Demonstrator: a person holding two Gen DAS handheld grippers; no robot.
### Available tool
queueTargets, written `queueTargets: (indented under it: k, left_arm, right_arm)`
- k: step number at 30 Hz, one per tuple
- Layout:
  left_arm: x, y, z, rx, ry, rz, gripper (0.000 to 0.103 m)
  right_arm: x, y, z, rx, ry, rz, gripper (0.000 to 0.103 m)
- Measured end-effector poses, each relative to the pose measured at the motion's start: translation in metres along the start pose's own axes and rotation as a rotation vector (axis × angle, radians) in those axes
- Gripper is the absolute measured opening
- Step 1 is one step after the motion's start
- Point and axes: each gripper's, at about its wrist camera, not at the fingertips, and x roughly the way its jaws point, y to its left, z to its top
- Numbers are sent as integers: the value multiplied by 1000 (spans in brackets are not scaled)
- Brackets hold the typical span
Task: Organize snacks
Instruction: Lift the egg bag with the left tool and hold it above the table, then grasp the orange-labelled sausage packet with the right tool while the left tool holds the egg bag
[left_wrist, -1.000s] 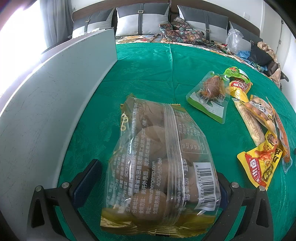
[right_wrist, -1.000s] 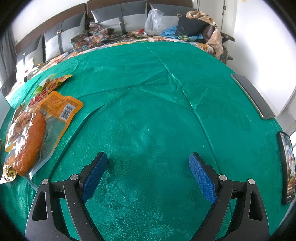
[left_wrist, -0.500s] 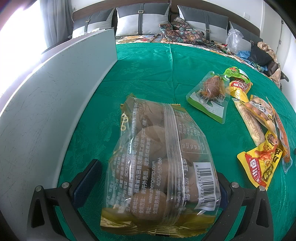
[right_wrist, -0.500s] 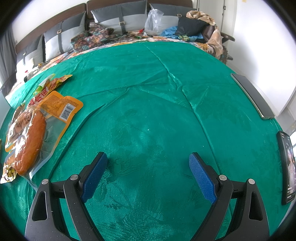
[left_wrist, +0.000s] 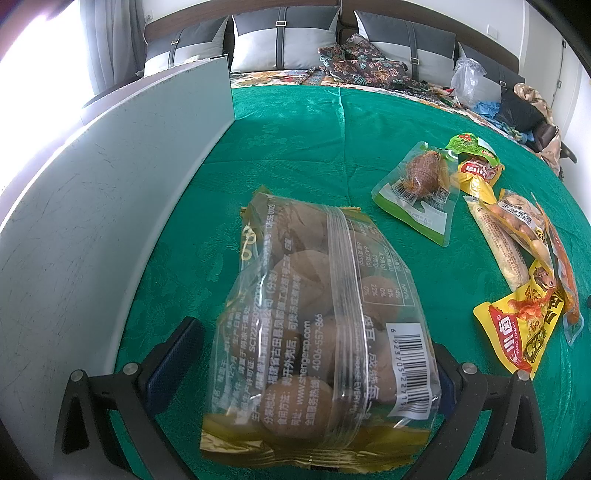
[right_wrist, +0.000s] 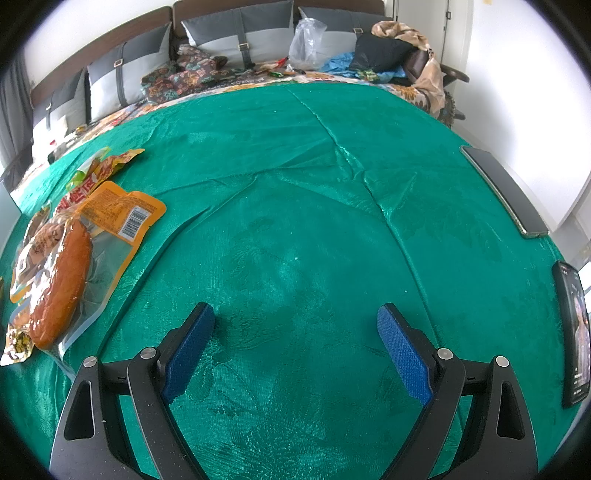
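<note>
A clear bag of brown round snacks (left_wrist: 317, 325) with a barcode label lies on the green cloth (left_wrist: 295, 140) between the fingers of my left gripper (left_wrist: 312, 336). The left pad (left_wrist: 173, 362) stands apart from the bag, with cloth showing in the gap; the right pad is hidden behind the bag. Several more packs lie to the right: a green one (left_wrist: 417, 192), a long corn pack (left_wrist: 496, 243) and a yellow-red one (left_wrist: 517, 332). My right gripper (right_wrist: 295, 312) hangs open over bare cloth. An orange sausage pack (right_wrist: 70, 269) lies left of it.
A tall pale grey panel (left_wrist: 110, 192) stands along the left side, close to the bag. Two dark phones (right_wrist: 504, 190) (right_wrist: 572, 332) lie by the cloth's right edge. Pillows (left_wrist: 280, 44) and piled clothes (right_wrist: 388, 55) are at the back.
</note>
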Motion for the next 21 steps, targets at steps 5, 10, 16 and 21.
queueTargets:
  k: [5,10,16,21]
  left_arm:
    - [0,0,-1,0,0,0,103]
    - [2,1,-1,-1,0,-2,103]
    - [2,1,-2,-1,0,-1,103]
    - [3,1,-1,0,0,-2,103]
  right_arm:
    - [0,0,0,0,0,1,92]
    - [2,0,2,-16,5,46,96]
    - [-17,-6,8,307,170,421,95]
    - [8,88,20,261,424,467,98]
